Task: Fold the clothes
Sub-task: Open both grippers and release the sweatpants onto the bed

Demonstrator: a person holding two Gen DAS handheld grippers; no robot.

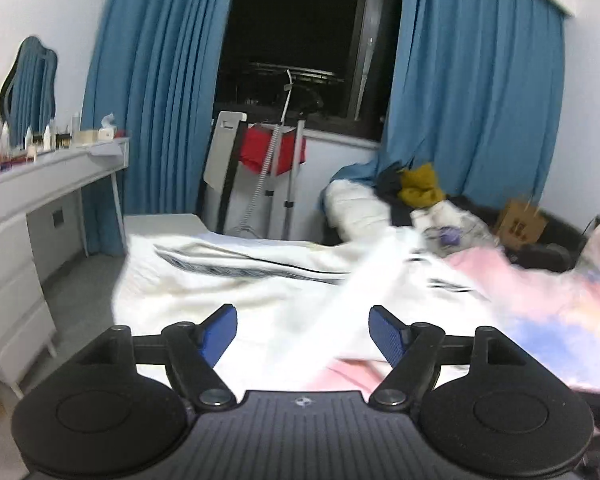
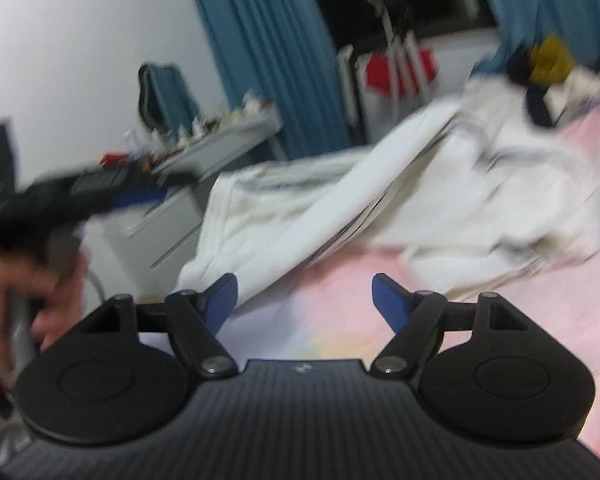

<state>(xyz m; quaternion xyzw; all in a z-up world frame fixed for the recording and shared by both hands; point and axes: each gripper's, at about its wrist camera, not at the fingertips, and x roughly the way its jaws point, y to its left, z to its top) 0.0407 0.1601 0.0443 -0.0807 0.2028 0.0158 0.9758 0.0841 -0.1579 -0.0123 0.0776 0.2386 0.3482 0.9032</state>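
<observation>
A white garment with thin dark stripes [image 1: 236, 280] lies loosely spread and rumpled over the bed, one blurred fold [image 1: 364, 280] slanting across it. My left gripper [image 1: 302, 330] hangs above its near edge with the blue pads wide apart and nothing between them. In the right wrist view the same white garment [image 2: 440, 200] drapes across the pink bedspread [image 2: 340, 312]. My right gripper [image 2: 304, 300] is open over the spread, empty. The left gripper [image 2: 136, 196] shows blurred at the left of that view, held by a hand [image 2: 40, 292].
A pile of other clothes, mustard and dark [image 1: 416, 188], sits at the bed's far end by the blue curtains [image 1: 472, 92]. A grey dressing table with bottles [image 1: 40, 184] runs along the left wall. A stand with a red bag [image 1: 272, 152] is under the window.
</observation>
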